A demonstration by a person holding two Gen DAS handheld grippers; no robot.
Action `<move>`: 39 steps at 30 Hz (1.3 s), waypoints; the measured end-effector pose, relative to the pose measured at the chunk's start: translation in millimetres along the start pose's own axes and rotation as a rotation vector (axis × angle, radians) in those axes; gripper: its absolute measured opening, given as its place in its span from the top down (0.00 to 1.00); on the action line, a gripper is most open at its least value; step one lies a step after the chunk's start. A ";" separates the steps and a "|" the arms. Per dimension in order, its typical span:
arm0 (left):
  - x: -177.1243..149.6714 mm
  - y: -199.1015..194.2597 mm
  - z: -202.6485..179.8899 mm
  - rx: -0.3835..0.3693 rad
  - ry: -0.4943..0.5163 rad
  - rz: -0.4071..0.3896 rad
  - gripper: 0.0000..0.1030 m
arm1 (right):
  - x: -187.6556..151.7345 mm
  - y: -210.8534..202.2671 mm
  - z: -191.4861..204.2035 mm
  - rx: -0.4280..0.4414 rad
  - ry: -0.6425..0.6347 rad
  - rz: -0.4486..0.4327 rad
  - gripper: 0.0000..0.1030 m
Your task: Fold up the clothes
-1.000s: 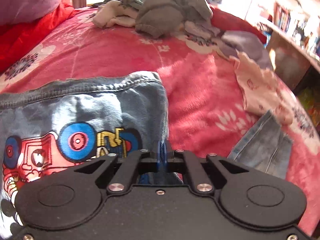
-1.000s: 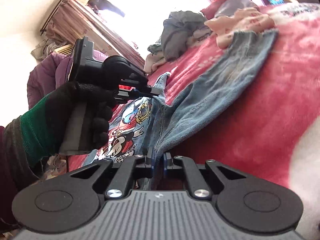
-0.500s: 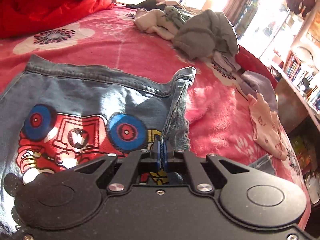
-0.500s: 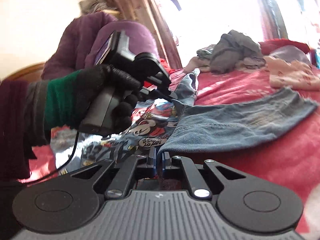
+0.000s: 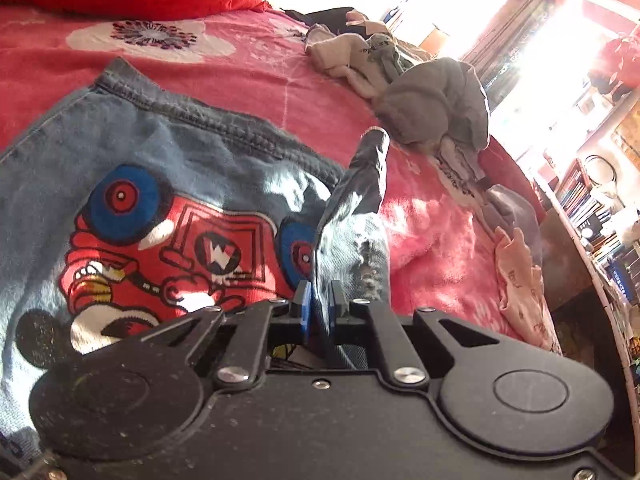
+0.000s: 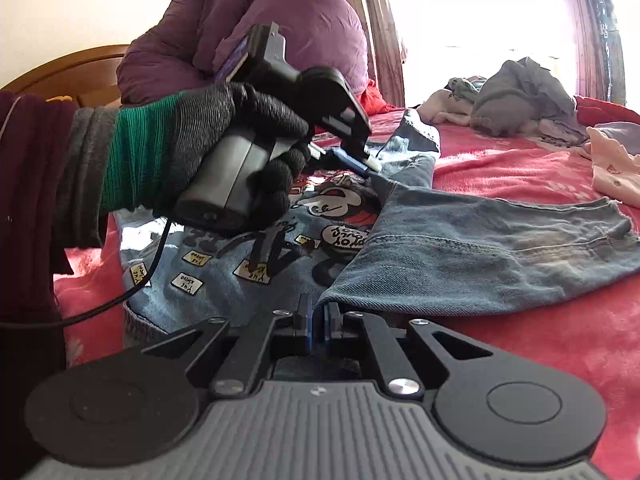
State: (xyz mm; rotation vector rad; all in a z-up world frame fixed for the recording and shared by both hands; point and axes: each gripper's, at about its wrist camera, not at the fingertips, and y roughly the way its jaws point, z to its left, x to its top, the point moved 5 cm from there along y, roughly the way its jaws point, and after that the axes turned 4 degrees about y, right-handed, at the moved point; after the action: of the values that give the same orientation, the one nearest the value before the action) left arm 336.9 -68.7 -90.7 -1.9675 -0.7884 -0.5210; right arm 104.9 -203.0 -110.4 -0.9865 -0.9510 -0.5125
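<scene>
Jaws' grip on denim jacket (image 5: 224, 184) seemingly half-hidden

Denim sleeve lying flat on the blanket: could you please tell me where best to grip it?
Grip the cuff, approaching from its free end at the picture's right. The denim sleeve lies flat on the blanket with that frayed edge exposed; the right gripper is shut on its other end.
</scene>
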 end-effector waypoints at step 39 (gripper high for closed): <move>29.5 1.9 -48.0 -0.002 0.452 -0.013 0.73 | -4.6 15.0 16.2 -0.040 -0.147 0.084 0.88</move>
State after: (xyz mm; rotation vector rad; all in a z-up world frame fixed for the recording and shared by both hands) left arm 357.0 -102.0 -49.8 -1.7515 -0.5130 -0.9330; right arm 106.6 -181.8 -117.9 -1.1066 -1.0287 -0.3936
